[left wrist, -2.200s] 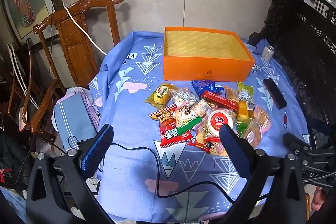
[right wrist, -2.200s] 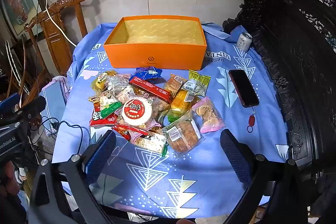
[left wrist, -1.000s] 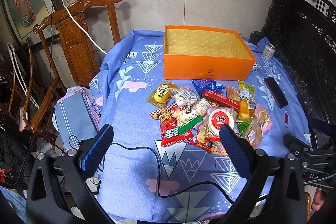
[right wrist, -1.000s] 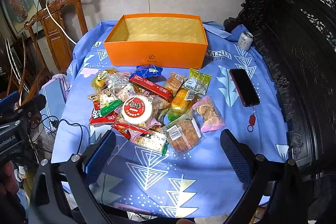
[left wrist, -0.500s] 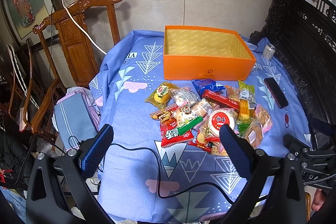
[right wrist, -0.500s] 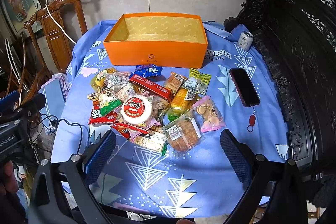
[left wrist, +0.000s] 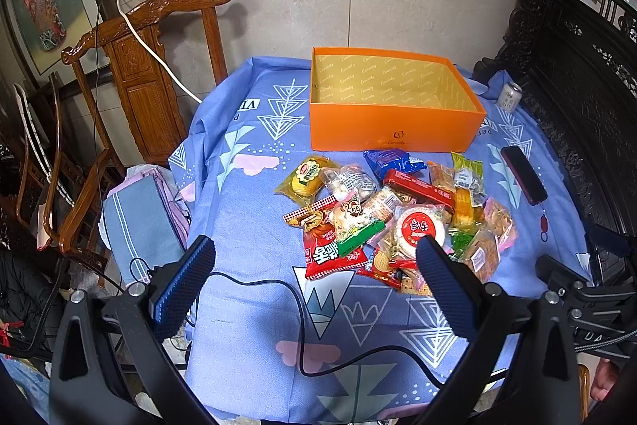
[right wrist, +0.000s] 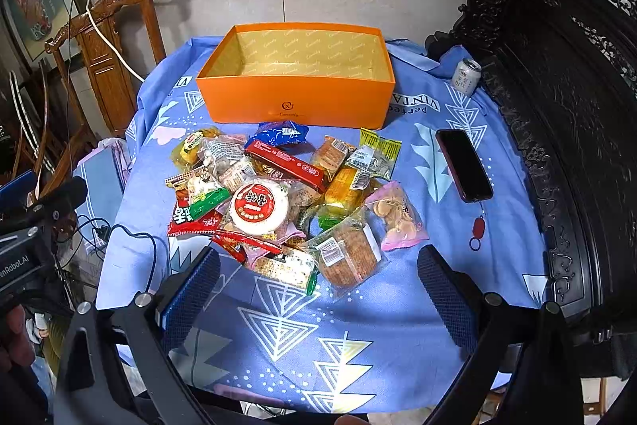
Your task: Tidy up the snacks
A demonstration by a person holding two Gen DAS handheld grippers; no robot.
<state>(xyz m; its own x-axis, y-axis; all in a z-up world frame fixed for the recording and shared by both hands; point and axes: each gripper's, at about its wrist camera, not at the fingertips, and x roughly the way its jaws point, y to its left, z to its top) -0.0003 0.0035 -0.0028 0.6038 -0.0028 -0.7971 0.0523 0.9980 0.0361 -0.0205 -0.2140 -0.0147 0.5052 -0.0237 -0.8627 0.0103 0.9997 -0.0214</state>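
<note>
With both grippers' fingers [left wrist: 446, 285] [right wrist: 191, 289] spread empty before the heaped snacks [right wrist: 278, 194], I risk pinching two overlapping packets together.

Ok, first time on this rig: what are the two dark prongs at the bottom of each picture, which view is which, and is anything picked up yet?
No robot arm here: a person carries a two-finger gripper in each hand, with a fisheye camera looking forward along the fingers. The prongs are those fingers. One picture is from the left gripper, the other from the right gripper. Both are open and hold nothing, hovering at the near edge of a table under a blue patterned cloth. On it lie a pile of wrapped snacks, an orange box behind the pile with nothing visible inside, a dark phone and a small can to the right. A black cable trails across the cloth in the left view.
</note>
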